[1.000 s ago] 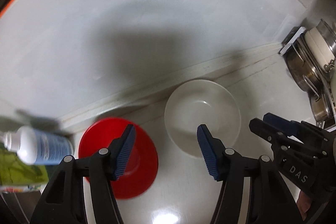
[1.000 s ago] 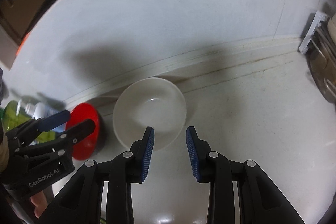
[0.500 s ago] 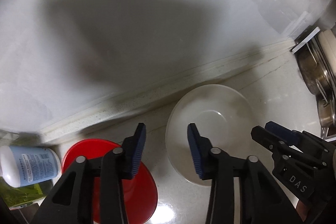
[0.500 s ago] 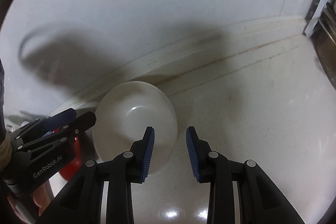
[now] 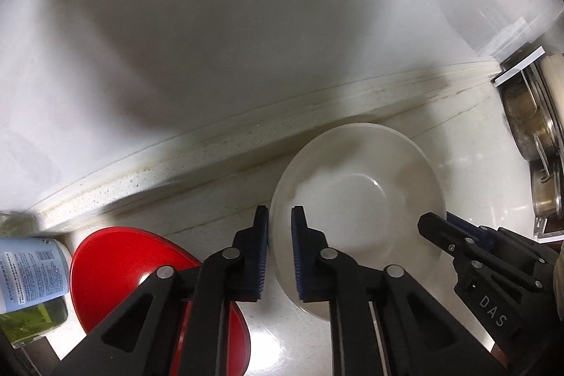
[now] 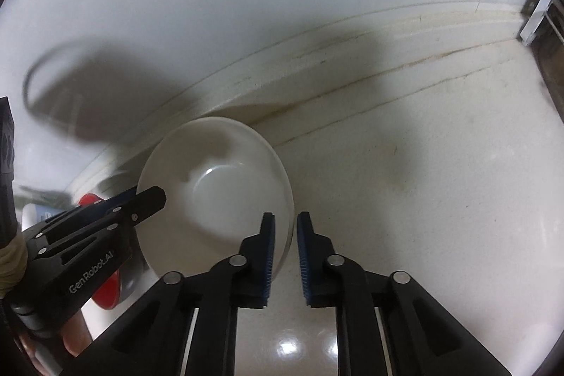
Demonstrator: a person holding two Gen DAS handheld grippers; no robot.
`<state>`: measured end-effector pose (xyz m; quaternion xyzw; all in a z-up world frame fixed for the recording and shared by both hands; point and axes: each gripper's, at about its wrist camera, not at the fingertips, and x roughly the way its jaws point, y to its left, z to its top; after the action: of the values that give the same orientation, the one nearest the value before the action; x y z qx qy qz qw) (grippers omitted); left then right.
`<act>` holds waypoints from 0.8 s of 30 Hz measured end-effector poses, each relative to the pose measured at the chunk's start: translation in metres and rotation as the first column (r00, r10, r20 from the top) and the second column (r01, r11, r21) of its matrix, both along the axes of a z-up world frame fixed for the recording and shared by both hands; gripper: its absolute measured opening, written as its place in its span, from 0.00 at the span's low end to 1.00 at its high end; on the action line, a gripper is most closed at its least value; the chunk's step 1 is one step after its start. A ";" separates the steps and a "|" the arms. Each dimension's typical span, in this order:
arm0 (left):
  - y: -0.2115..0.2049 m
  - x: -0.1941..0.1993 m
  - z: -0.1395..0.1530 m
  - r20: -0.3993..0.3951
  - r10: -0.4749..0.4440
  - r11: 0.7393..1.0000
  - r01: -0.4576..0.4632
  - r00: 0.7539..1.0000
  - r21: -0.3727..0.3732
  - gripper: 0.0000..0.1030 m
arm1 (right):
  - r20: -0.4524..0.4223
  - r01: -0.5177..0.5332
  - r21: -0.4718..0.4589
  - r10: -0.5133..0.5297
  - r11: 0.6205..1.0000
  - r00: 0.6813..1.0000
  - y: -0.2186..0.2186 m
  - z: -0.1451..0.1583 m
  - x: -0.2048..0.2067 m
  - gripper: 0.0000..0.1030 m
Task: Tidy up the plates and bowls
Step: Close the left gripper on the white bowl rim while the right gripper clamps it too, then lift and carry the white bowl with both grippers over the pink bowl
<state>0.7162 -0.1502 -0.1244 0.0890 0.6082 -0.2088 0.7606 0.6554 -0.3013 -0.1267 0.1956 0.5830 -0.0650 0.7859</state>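
Observation:
A white bowl [image 5: 356,196] sits on the pale counter near the back wall; it also shows in the right wrist view [image 6: 215,185]. My left gripper [image 5: 280,249] straddles its left rim, jaws narrowed to a small gap around the rim. My right gripper [image 6: 285,249] straddles its right rim the same way, one finger inside, one outside. A red bowl [image 5: 141,273] lies left of the white bowl, partly under my left gripper, and is mostly hidden in the right wrist view [image 6: 105,291].
A white bottle with a blue label [image 5: 28,270] lies at the far left. Steel pots [image 5: 528,125] stand in a rack at the right edge. The counter's raised back ledge [image 5: 211,147] runs just behind the bowls.
Both grippers moved in onto the white bowl's rims. The left jaws narrowed from wide open to a small gap; the right jaws narrowed slightly.

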 end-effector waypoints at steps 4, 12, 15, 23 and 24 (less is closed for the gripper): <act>0.000 -0.003 0.001 0.001 0.009 1.000 -0.009 1.000 0.002 0.11 | -0.005 -0.014 -0.030 0.014 0.999 1.000 0.003 -0.001 0.001 0.08; 0.005 -0.014 0.015 0.011 0.015 1.000 -0.015 1.000 -0.021 0.11 | 0.007 -0.007 -0.038 0.007 0.999 1.000 0.005 0.005 -0.003 0.08; 0.011 -0.021 0.022 0.015 0.018 0.999 -0.017 1.000 -0.029 0.11 | 0.012 -0.009 -0.034 0.009 0.999 1.000 0.006 0.010 -0.007 0.08; 0.029 -0.057 0.044 0.024 0.059 0.997 -0.058 0.998 -0.044 0.11 | 0.047 -0.032 -0.024 0.033 0.999 0.998 0.015 0.031 -0.023 0.08; 0.033 -0.062 0.046 0.028 0.066 0.997 -0.064 0.997 -0.049 0.11 | 0.053 -0.034 -0.023 0.035 0.999 0.998 0.017 0.032 -0.027 0.08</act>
<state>0.6539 -0.1171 -0.0779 0.0539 0.5944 -0.1971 0.7778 0.6282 -0.2847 -0.0946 0.1784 0.5642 -0.0525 0.8044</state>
